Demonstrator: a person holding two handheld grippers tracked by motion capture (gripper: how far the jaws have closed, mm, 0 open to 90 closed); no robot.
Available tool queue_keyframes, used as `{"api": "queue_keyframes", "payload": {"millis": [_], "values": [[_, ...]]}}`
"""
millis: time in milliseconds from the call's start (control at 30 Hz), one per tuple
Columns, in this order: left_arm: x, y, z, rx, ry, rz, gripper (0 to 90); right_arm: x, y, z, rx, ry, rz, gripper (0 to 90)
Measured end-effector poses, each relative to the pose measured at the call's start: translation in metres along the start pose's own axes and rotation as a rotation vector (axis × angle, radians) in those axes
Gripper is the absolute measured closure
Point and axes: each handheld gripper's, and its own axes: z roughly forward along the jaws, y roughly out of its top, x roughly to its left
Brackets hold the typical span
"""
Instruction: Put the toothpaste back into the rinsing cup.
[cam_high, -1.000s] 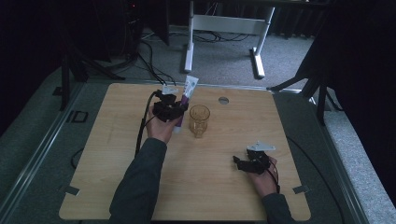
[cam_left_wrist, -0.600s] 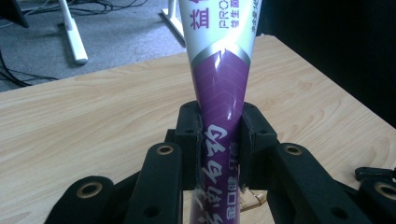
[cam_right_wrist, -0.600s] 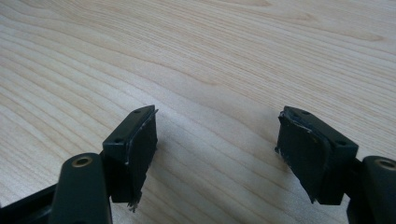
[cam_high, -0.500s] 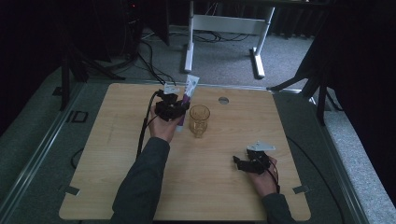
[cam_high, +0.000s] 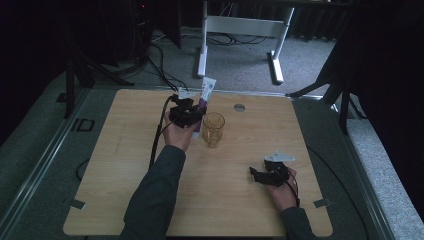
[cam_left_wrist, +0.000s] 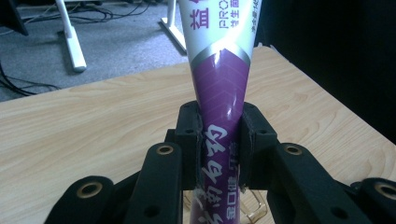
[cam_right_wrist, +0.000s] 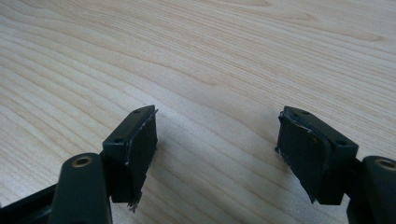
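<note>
My left tongs (cam_high: 196, 111) are clamped on the purple-and-white toothpaste tube (cam_high: 204, 102), which I hold near upright above the desk (cam_high: 125, 150) at its far side, white end up. In the left gripper view both pads press the tube's (cam_left_wrist: 219, 112) purple part. Just beside it stands the amber glass mug (cam_high: 213, 128), on the desk, a bit of its rim visible under the tube. My right tongs (cam_high: 254, 174) rest low near the desk's near right corner, jaws wide apart with bare wood between them (cam_right_wrist: 215, 135), holding nothing.
</note>
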Motion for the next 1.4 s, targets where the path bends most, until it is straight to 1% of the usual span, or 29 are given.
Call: {"api": "queue_keyframes", "payload": {"millis": [67,167,267,333,400,500,667,800,867,967,1133,1233,1267,1400], "values": [[-0.001,0.003,0.000,-0.004,-0.002,0.003,72.8,0.000,0.000,0.000,0.000,0.000,0.000,28.2],[-0.001,0.005,0.000,-0.016,-0.011,-0.007,72.8,0.000,0.000,0.000,-0.001,0.000,0.000,28.2],[-0.002,0.007,0.001,-0.015,-0.006,-0.003,72.8,0.000,0.000,0.000,-0.001,-0.001,-0.001,28.3],[-0.003,0.008,0.002,-0.020,-0.010,-0.005,72.8,0.000,0.000,0.000,-0.001,-0.001,-0.001,28.3],[-0.003,0.009,0.002,-0.025,-0.009,0.005,72.8,0.000,0.000,0.000,-0.001,-0.001,-0.001,28.3],[-0.004,0.010,0.004,-0.026,-0.014,0.008,72.8,0.000,0.000,0.000,-0.001,-0.001,-0.002,28.3],[-0.006,0.013,0.007,-0.034,-0.032,-0.021,72.7,0.000,0.000,0.000,-0.001,-0.001,-0.001,28.3],[-0.008,0.016,0.010,-0.053,-0.040,-0.020,72.7,0.000,0.000,0.000,-0.001,-0.001,-0.001,28.3],[-0.007,0.016,0.012,-0.058,-0.033,-0.033,72.7,0.000,0.000,0.000,0.000,-0.001,-0.001,28.3],[-0.006,0.015,0.016,-0.062,-0.039,-0.065,72.6,0.000,0.000,0.000,-0.001,-0.001,-0.002,28.2],[-0.004,0.015,0.020,-0.069,-0.046,-0.086,72.6,0.000,0.000,0.000,-0.001,-0.001,-0.003,28.2],[-0.003,0.016,0.021,-0.071,-0.047,-0.089,72.5,0.000,0.000,0.000,-0.001,-0.001,-0.002,28.2],[-0.004,0.016,0.022,-0.077,-0.054,-0.102,72.5,0.000,0.000,0.000,-0.001,-0.001,-0.003,28.2],[-0.006,0.019,0.024,-0.074,-0.039,-0.088,72.4,0.000,0.000,0.000,-0.001,-0.001,-0.003,28.2]]}}
